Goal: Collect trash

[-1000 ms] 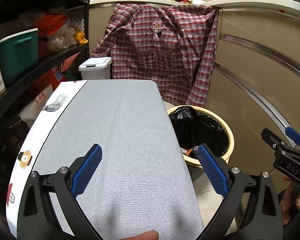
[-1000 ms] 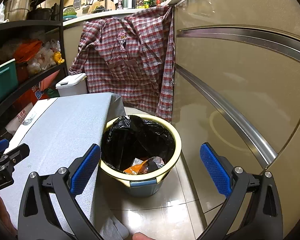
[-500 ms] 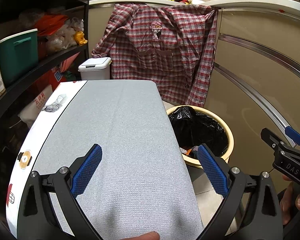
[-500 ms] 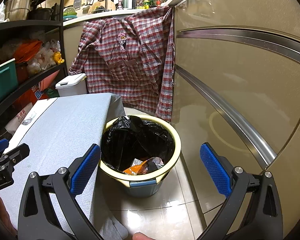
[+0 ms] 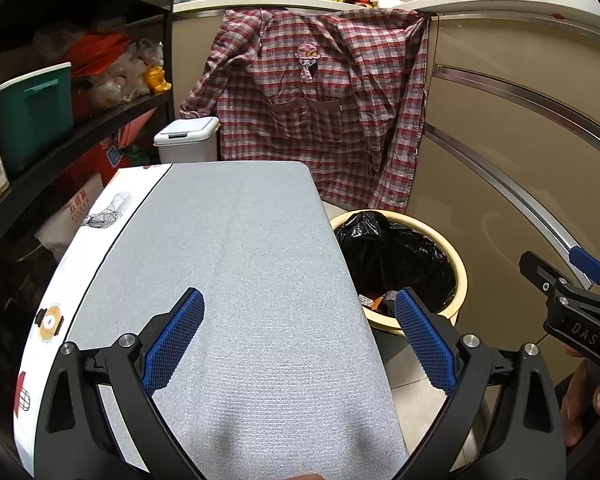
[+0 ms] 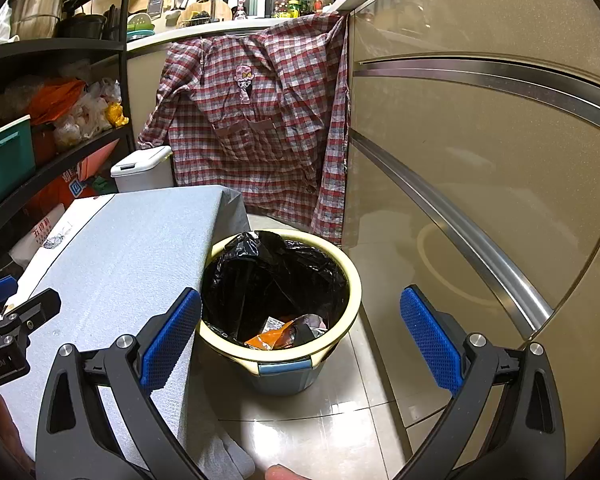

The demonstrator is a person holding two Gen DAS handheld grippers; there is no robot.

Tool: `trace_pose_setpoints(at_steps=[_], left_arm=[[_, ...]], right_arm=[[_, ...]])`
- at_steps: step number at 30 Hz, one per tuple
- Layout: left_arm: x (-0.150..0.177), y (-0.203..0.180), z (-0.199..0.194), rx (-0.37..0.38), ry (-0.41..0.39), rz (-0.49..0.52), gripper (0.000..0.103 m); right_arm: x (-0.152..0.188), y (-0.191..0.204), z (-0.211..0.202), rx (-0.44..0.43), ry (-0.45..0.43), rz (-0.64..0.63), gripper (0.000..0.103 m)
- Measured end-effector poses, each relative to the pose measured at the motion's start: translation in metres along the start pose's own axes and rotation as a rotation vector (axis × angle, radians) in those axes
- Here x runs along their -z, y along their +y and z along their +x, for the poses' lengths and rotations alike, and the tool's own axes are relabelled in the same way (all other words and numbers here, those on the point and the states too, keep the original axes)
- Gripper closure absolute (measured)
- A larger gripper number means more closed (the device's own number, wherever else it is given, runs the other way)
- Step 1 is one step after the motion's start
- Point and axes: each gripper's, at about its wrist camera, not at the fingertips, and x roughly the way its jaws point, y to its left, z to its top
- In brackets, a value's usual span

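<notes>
Left wrist view: one left gripper [image 5: 298, 338], its two blue-padded jaws spread wide and holding nothing, positioned above one table covered in grey cloth [image 5: 236, 264]; one trash bin [image 5: 458, 280] with a cream rim and one black liner stands on the floor just beside the table's right edge; one plaid shirt [image 5: 320, 108] hangs behind; one white lidded bin [image 5: 186, 140] stands past the table's far end. Right wrist view: one right gripper [image 6: 300, 340], jaws likewise wide apart and empty, positioned above the trash bin [image 6: 352, 280]; the trash [image 6: 284, 332] lies at the bin's bottom as crumpled wrappers, one orange, others dark and silvery; exact count cannot be determined.
</notes>
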Motion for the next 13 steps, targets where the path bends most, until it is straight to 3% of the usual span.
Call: trace_pose_setpoints(at_steps=[13], left_arm=[[0.0009, 0.0035, 0.0024, 0.003, 0.015, 0.001, 0.01]], right_arm=[[0.0002, 0.0008, -0.0004, 0.001, -0.001, -0.001, 0.005]])
